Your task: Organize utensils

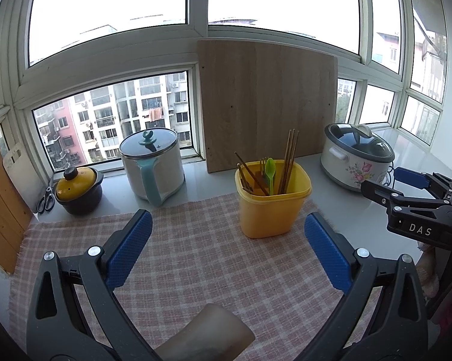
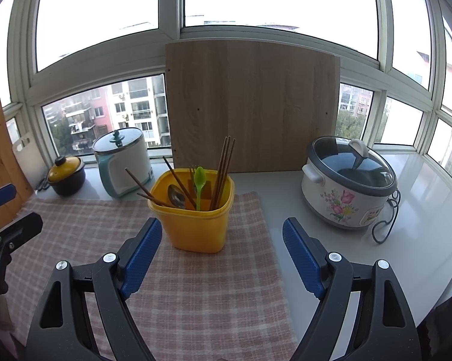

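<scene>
A yellow plastic holder (image 2: 196, 225) stands on the checked cloth (image 2: 196, 285) on the tabletop (image 2: 361, 255), holding brown chopsticks (image 2: 223, 174), a green spoon (image 2: 199, 186), and a metal spoon (image 2: 176, 197). Left gripper (image 1: 227, 249) and right gripper (image 2: 221, 255) have fingers spread, released, grasping nothing.

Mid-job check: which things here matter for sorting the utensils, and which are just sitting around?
Job:
yellow bin
chopsticks
green spoon
metal spoon
left gripper, right gripper, both open and empty

Lying about:
floral cooker
white pot
yellow-lidded pot
scissors
wooden board
checked cloth
</scene>
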Available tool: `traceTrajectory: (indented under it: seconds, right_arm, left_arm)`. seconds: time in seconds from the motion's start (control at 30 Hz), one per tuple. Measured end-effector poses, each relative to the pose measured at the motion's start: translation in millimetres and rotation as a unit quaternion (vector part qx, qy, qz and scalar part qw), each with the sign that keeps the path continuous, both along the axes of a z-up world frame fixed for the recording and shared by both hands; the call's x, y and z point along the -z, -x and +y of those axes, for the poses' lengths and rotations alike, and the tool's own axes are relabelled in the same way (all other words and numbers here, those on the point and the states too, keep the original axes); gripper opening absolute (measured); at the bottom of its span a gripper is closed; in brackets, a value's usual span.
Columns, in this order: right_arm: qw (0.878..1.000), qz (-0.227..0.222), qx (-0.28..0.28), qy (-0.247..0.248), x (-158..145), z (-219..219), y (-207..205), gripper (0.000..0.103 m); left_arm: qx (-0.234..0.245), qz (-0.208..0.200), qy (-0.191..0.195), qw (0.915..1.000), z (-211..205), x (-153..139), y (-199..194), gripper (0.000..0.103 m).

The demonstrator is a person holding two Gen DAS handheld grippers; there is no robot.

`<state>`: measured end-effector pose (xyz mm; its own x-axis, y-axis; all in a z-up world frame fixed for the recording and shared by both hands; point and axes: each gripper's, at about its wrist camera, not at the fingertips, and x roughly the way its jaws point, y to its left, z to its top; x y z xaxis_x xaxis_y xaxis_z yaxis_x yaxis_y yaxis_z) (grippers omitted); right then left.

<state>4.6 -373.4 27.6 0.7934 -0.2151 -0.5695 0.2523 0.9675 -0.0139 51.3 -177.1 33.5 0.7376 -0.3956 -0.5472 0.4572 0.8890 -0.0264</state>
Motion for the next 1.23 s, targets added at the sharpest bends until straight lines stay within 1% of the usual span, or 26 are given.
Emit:
traceTrajectory:
  seconds: [0.3, 0.63, 0.77, 0.97, 1.1, 1.23]
  right_arm:
    - [1.000, 0.015, 0.000, -0.001, 9, 0, -2, 0.082]
    - [1.000, 0.027, -0.002, -0.004, 17, 2, -4, 0.082]
    - [0.999, 0.031, -0.001, -0.005, 21, 2, -5, 0.082]
    - [0.999, 0.045, -0.003, -0.006, 32, 3, -7, 0.082]
    - [0.998, 0.059, -0.006, -0.006, 43, 4, -8, 0.082]
    - [0.997, 0.076, -0.002, -0.015, 57, 1, -9, 0.082]
  left_arm:
    - [0.000, 0.026, -0.009, 0.9996, -4, 16, -3, 0.103]
    - [-0.009, 0.023, -0.015, 0.9996, -4, 20, -2, 0.103]
    - [-0.019, 0.024, -0.030, 0.9991, -8, 25, -3, 0.103]
    - [-0.036, 0.057, -0.055, 0.9962, -12, 48, -8, 0.103]
    - [-0.042, 0.081, -0.076, 0.9930, -17, 71, -8, 0.103]
    - [-0.045, 0.112, -0.097, 0.9879, -23, 98, -5, 0.103]
